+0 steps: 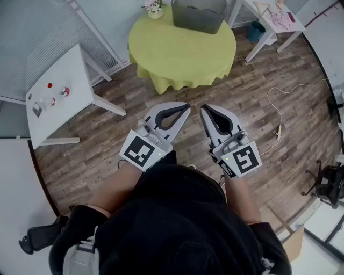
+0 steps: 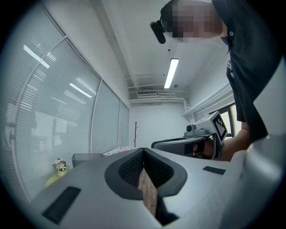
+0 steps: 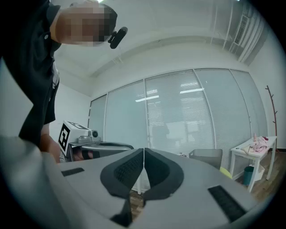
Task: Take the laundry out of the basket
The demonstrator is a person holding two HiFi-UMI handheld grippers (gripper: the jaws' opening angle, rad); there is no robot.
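Note:
A grey laundry basket (image 1: 199, 15) stands on the round table with a yellow-green cloth (image 1: 183, 53) at the far side of the room; what lies in it is hidden. It also shows small in the left gripper view as the basket (image 2: 87, 157) and in the right gripper view as the basket (image 3: 205, 156). My left gripper (image 1: 186, 106) and right gripper (image 1: 203, 107) are held level side by side over the wooden floor, short of the table. Both are shut with nothing between their jaws, as seen at the left gripper (image 2: 143, 150) and the right gripper (image 3: 144, 150).
A white side table (image 1: 56, 99) with small red items stands at the left. Another white table (image 1: 279, 21) with pink things and a teal bin (image 1: 257, 30) are at the back right. A cable with a power strip (image 1: 279, 130) lies on the floor. An office chair (image 1: 328, 185) is at the right.

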